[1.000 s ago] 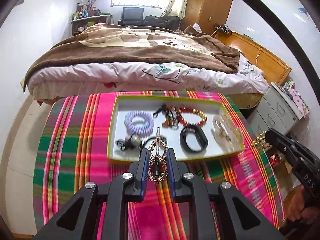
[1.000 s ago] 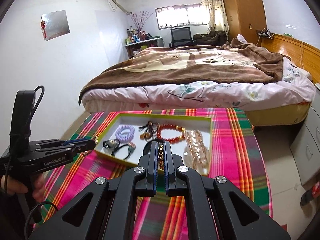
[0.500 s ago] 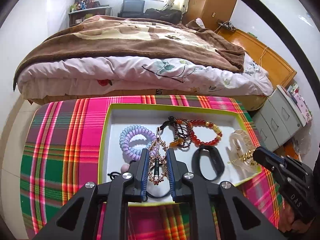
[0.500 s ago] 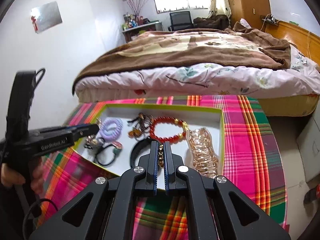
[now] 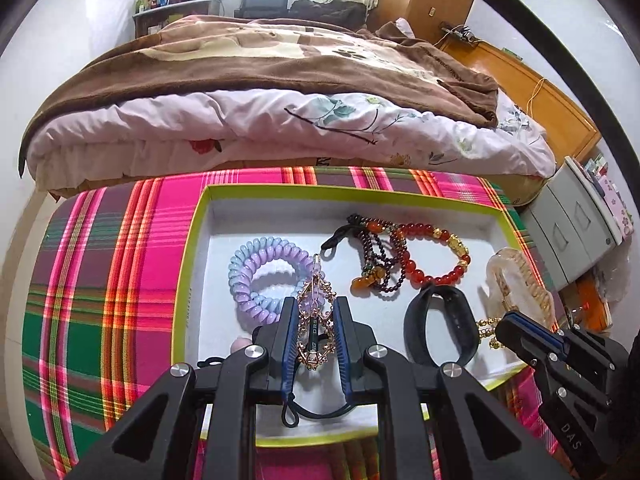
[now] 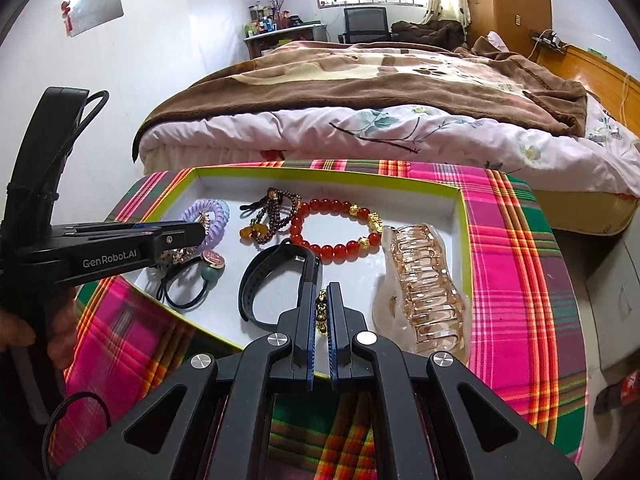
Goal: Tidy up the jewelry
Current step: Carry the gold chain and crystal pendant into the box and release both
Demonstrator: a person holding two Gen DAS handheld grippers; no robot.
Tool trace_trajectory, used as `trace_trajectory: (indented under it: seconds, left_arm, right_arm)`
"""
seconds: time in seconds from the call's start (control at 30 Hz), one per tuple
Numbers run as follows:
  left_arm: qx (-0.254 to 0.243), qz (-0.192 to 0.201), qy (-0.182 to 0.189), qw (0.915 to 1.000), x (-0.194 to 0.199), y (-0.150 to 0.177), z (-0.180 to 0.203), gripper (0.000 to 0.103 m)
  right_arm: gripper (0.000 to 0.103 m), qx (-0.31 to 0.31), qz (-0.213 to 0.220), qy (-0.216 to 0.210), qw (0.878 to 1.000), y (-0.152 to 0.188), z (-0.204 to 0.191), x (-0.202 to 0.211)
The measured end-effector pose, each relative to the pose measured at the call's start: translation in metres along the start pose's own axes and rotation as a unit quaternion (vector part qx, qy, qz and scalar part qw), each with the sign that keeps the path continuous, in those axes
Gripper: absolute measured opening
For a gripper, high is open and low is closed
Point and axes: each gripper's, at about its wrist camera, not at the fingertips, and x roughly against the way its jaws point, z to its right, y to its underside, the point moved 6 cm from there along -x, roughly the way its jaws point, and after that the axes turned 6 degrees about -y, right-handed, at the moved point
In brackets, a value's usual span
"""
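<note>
A white tray with a lime rim (image 5: pixel 192 264) (image 6: pixel 464 216) holds a purple spiral hair tie (image 5: pixel 264 268), a dark bead string (image 5: pixel 372 256), a red bead bracelet (image 6: pixel 336 228), a black band (image 6: pixel 276 280) and a clear amber hair claw (image 6: pixel 428 276). My left gripper (image 5: pixel 314 312) is shut on a gold wire pendant (image 5: pixel 316 320) and holds it over the tray's front left, above the spiral tie. My right gripper (image 6: pixel 320 300) is shut on a gold bead chain (image 6: pixel 321 316) over the tray's front edge, between the black band and the hair claw.
The tray sits on a table with a pink, green and red plaid cloth (image 5: pixel 100 280). A bed with a brown blanket (image 5: pixel 280 80) stands right behind the table. Grey drawers (image 5: pixel 576 232) stand to the right. A black hair elastic with a teal bead (image 6: pixel 200 276) lies in the tray.
Both grippers have moved forward and lower over the tray, each still holding its piece. The tray fills more of both views.
</note>
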Motion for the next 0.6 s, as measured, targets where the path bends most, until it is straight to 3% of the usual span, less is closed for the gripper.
trace_trajectory:
  seconds: [0.53,0.6]
  left_arm:
    - [-0.002,-0.004,-0.005,1.0,-0.0008,0.0014,0.0028,0.018]
    - [-0.003,-0.004,-0.006,1.0,-0.0001,0.0022,0.0031,0.024]
  right_arm:
    - [0.008,-0.006,0.004,0.005,1.0,0.0002,0.0008,-0.0009]
    - [0.009,-0.006,0.005,0.004,1.0,0.0001,0.0007,-0.0002]
